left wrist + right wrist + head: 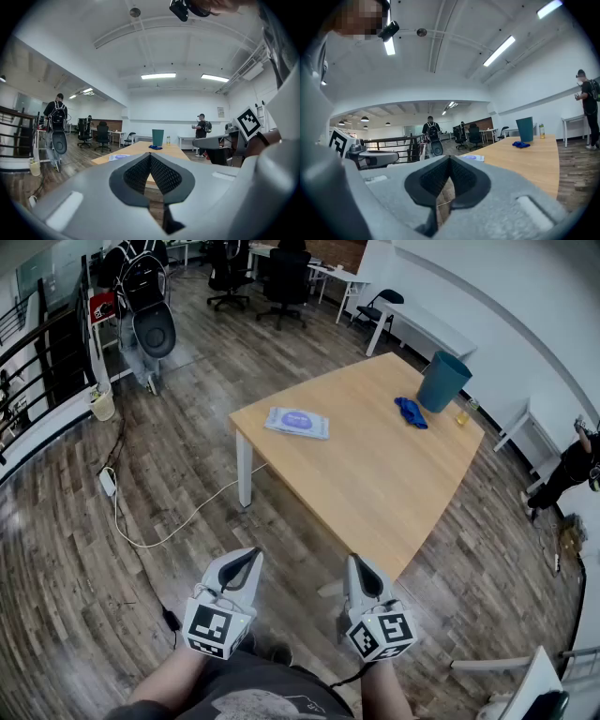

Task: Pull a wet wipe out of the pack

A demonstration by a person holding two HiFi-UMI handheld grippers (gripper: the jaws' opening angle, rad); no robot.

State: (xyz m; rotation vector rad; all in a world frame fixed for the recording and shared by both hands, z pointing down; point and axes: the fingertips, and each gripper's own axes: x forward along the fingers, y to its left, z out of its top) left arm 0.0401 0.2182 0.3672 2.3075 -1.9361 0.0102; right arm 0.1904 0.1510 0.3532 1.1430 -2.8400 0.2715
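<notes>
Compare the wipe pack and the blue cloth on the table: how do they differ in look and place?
Colour: the wipe pack is pale with a purple label, while the blue cloth is one deep blue.
Shape: the wipe pack lies flat and rectangular, whereas the blue cloth is crumpled.
Place: the wipe pack sits alone near the table's left corner, but the blue cloth lies close beside the teal bin.
Both rest on the wooden table.

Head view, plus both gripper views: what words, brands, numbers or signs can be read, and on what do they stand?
No text is legible in any view.
Flat white wet wipe pack with a purple label: print too blurred to read.
Red panel near the black railing: white marks too small to read.
Small wall plaque: too small to read.
Two cubes with black-and-white square markers: patterns only, no letters or digits.
</notes>
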